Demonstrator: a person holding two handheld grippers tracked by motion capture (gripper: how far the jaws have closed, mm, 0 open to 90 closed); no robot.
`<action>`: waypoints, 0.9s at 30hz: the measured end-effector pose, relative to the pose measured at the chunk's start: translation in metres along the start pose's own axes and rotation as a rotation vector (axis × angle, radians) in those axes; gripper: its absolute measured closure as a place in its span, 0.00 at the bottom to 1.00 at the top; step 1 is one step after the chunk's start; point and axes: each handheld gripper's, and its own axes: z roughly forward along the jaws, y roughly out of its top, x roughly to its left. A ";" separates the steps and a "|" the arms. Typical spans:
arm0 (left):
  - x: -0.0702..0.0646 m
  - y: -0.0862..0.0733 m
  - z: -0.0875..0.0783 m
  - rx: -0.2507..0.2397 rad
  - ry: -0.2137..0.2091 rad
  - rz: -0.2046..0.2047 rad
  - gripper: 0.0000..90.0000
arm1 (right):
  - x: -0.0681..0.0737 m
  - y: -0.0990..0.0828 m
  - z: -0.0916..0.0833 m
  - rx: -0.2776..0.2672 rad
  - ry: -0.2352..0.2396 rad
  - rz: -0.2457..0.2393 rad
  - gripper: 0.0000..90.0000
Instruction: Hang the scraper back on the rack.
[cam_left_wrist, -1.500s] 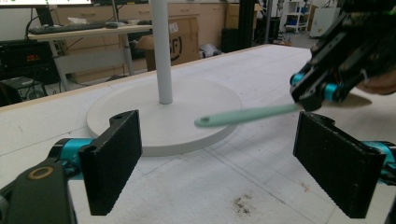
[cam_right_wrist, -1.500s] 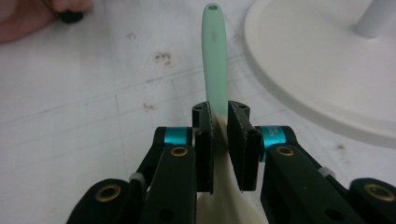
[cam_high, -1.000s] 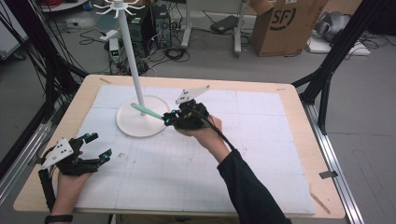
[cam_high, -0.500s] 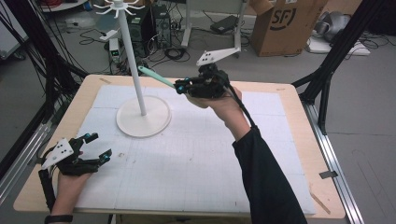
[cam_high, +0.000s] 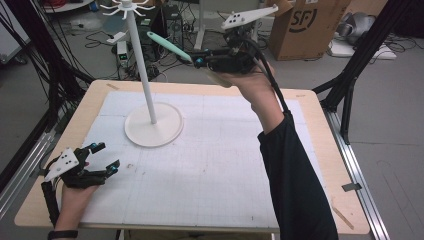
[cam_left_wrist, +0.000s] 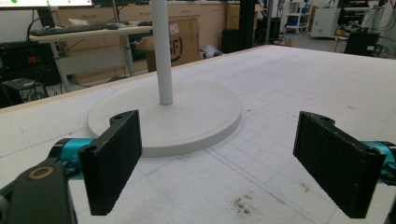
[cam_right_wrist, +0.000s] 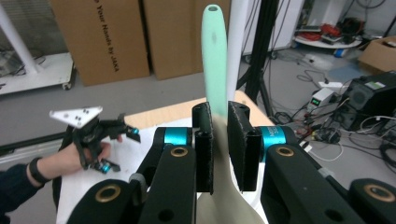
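Held item: mint-green plastic spatula with a cream blade and a hole at the handle tip, well above the desk, handle pointing toward the stand's pole, near its top.
Right gripper: clamped on the spatula; in the right gripper view the 2 black pads press the neck where green meets cream. Grip sits low on the neck, probably so the handle hole stays free for a hook.
Target, judged: tall white metal stand with round flat base and a ring of small hooks at the top. Hole not yet on any hook.
Left gripper: jaws wide apart, nothing between them, parked low at the near left corner of the desk; its own view looks across at the stand base. Likely kept clear of the working arm.
Desk cover: white gridded sheet on a pale wooden top.
Writing: brown cardboard box beyond the desk marked "SF"; box in right gripper view reads "Your Hands by JAKA".
Risk, judged: small hole, thin hook; alignment needs care.
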 end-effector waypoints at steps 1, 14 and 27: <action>0.000 0.000 0.000 0.001 0.000 0.001 0.18 | 0.000 0.003 -0.001 -0.002 -0.005 0.004 0.90; 0.000 0.000 0.000 0.000 -0.002 0.001 0.18 | -0.003 0.027 -0.003 -0.014 -0.048 0.007 0.90; 0.000 0.000 0.000 0.001 -0.002 0.003 0.18 | -0.003 0.031 0.007 -0.013 -0.062 0.007 0.90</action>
